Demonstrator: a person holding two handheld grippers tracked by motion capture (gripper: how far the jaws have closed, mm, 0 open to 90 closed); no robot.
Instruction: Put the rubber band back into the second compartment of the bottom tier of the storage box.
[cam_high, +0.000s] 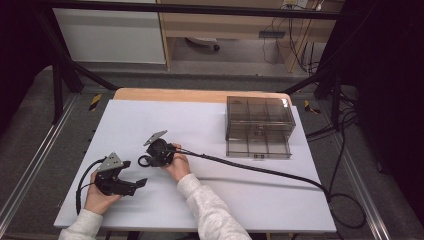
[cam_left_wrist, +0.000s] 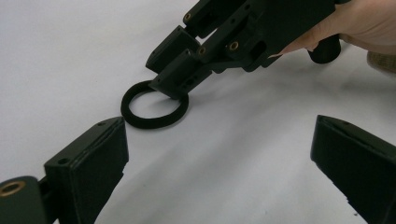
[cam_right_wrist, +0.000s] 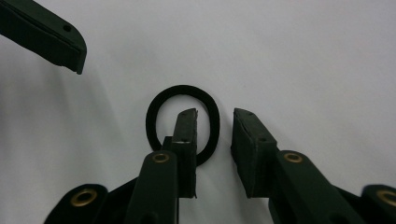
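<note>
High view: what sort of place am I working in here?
Probably a lab or workshop recording station. A white table sits inside a black metal frame, cables run across the grey floor, and a clear compartment box stands on the table.

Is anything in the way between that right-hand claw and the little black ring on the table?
Nothing visible. The right gripper is already at the black ring: one jaw sits inside the loop, the other just outside, with the band between them. The left gripper hangs open, off to the side.
</note>
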